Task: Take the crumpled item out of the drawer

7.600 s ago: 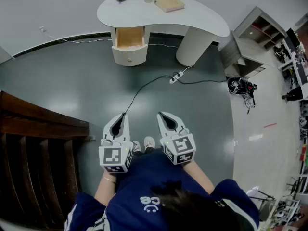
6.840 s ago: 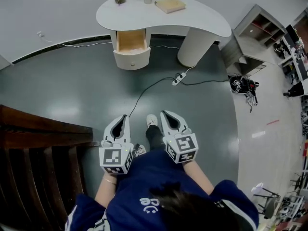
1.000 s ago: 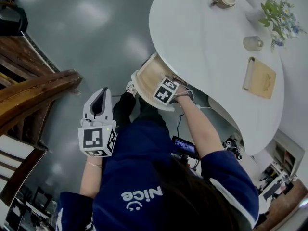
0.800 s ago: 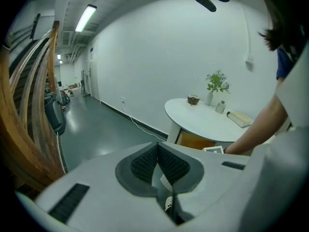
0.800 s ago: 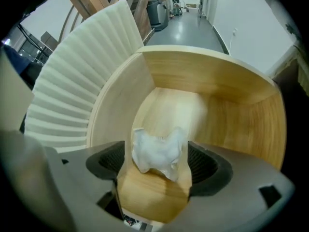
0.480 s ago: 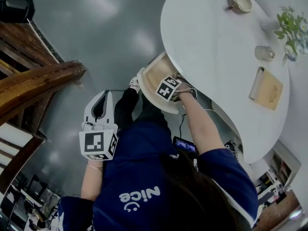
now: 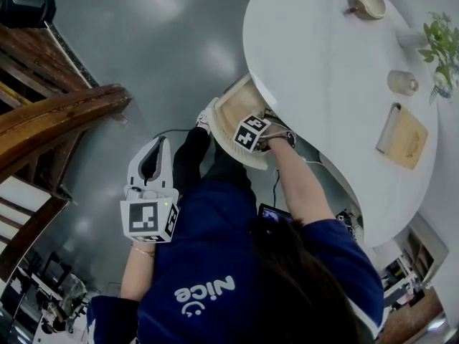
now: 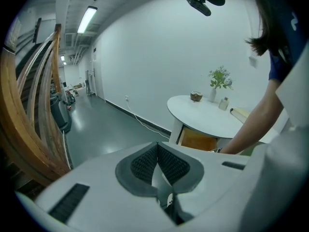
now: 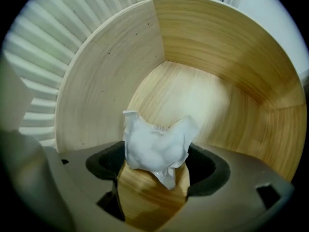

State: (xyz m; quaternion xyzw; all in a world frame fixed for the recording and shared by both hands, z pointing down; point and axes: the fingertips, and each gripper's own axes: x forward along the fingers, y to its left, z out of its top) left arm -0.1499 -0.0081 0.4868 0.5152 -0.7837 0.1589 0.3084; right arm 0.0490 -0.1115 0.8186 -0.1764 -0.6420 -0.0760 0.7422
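Right gripper view: my right gripper (image 9: 157, 162) straddles the white crumpled paper wad (image 9: 154, 146) on the curved light-wood drawer (image 9: 207, 57) floor.
Jaws spread wide either side so closing pinches it; left gripper (image 8: 157, 161) idles aside, jaws together.

Head view steeply above drawer (image 7: 233, 110), right gripper view close inside, left one farther off

A navy short-sleeved shirt (image 7: 215, 264) reads "Nice" in white; the left tool (image 7: 161, 145) is white.

White crumpled item (image 9: 155, 148); pale wood-grain drawer (image 9: 219, 52).
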